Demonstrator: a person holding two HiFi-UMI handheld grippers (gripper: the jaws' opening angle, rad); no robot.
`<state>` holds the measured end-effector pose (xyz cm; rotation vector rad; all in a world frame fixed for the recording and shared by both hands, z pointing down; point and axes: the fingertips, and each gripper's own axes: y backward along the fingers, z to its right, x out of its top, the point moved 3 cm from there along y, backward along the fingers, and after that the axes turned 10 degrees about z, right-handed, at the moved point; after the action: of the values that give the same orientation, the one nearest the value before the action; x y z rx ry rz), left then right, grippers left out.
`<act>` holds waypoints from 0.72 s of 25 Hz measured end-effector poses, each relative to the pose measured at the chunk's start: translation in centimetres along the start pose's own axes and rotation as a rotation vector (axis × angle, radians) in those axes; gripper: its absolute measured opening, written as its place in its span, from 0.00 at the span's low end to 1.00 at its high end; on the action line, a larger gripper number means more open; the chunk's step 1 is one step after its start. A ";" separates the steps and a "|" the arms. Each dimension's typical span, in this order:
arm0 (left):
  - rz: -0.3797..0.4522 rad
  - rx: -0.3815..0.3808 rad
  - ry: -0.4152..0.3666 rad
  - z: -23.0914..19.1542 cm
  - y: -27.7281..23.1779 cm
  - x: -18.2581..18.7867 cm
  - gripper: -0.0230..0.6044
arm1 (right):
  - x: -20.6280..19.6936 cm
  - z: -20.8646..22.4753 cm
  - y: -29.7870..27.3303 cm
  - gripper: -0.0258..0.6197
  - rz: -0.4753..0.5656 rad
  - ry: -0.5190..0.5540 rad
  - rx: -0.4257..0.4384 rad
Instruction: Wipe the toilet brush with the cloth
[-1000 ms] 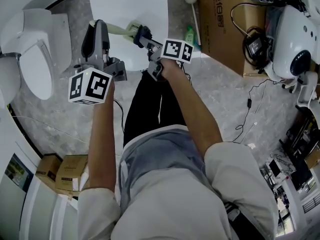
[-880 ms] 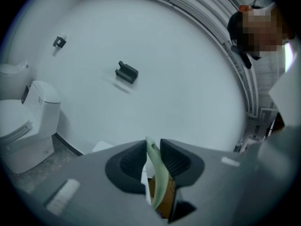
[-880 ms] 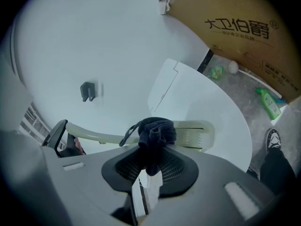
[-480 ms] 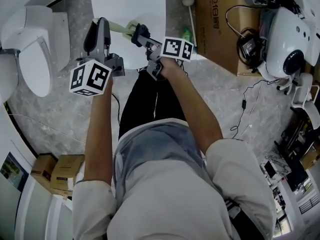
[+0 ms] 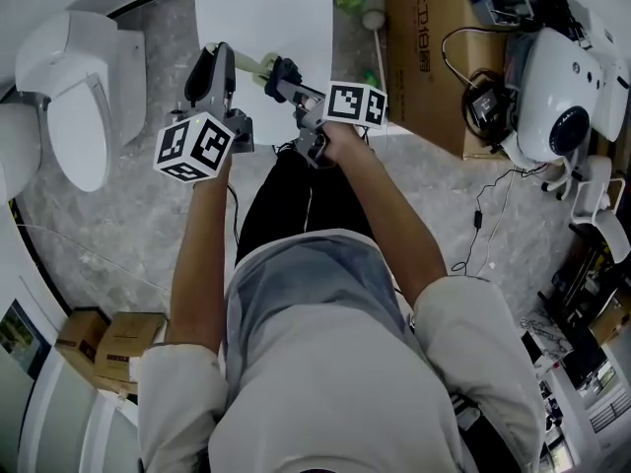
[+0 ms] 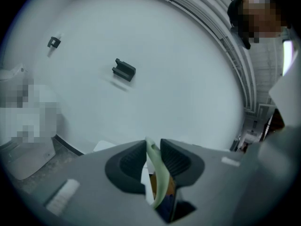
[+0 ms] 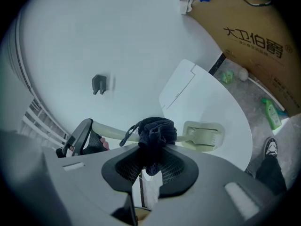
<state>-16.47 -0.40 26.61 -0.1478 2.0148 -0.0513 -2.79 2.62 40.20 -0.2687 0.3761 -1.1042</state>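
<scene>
left claw (image 6: pixel 153 152): clenched on the pale green handle of the toilet brush (image 6: pixel 158 185), which is seen edge-on between the ribbed pads. right claw (image 7: pixel 151 166): clenched on a dark, bunched cloth (image 7: pixel 155 131), which is draped over the brush handle. in the right gripper view the handle is seen running across, with the flat, pale green brush head (image 7: pixel 202 134) at its right end and the other claw at its left.

from the head view, both claws are held out in front of the person, above a white rounded board (image 5: pixel 286 18). the floor (image 5: pixel 128 235) is grey marbled stone. a white toilet (image 5: pixel 74 97) is noted to the left. a brown cardboard box (image 7: pixel 254 36) to the right is printed with dark chinese characters and letters, not read with certainty. a green bottle (image 7: pixel 272 114) lies on the floor near it. a dark hook (image 6: pixel 123 70) is fixed on the white wall beyond.
</scene>
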 end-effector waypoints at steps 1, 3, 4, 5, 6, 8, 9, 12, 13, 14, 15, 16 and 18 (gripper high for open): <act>0.000 0.000 0.001 -0.1 0.0 0.0 0.04 | 0.1 -0.4 0.1 0.13 -0.004 0.005 0.005; -0.001 0.001 0.002 -0.1 0.0 0.0 0.04 | 0.3 -1.2 0.3 0.13 -0.009 0.013 0.015; -0.001 0.001 0.003 0.0 0.0 0.0 0.04 | 0.4 -1.7 0.4 0.13 -0.012 0.021 0.019; -0.002 0.002 0.005 0.0 0.1 0.0 0.04 | 0.4 -2.1 0.6 0.13 -0.014 0.029 0.021; -0.003 0.002 0.008 0.0 0.1 0.1 0.04 | 0.4 -2.6 0.7 0.13 -0.017 0.038 0.024; -0.005 0.003 0.012 0.0 0.2 0.1 0.04 | 0.5 -3.4 0.9 0.13 -0.020 0.050 0.032; -0.005 0.003 0.013 0.0 0.2 0.1 0.04 | 0.6 -3.8 0.9 0.13 -0.021 0.054 0.037; -0.005 0.004 0.018 -0.1 0.3 0.3 0.04 | 0.8 -4.9 1.0 0.13 -0.026 0.064 0.050; -0.003 0.006 0.021 -0.2 0.4 0.4 0.04 | 0.7 -5.3 1.1 0.13 -0.029 0.070 0.054; -0.002 0.009 0.024 -0.3 0.5 0.4 0.04 | 0.7 -5.6 1.1 0.13 -0.032 0.078 0.055; -0.001 0.011 0.026 -0.4 0.6 0.4 0.04 | 0.7 -5.9 1.1 0.13 -0.036 0.089 0.056; -0.002 0.011 0.027 -0.4 0.6 0.4 0.04 | 0.6 -6.2 1.1 0.13 -0.039 0.101 0.055; -0.005 0.012 0.027 -0.5 0.7 0.4 0.04 | 0.6 -6.8 1.1 0.13 -0.046 0.122 0.058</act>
<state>-17.19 0.21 26.39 -0.1448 2.0403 -0.0689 -4.54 2.34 33.50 -0.1599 0.4480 -1.1781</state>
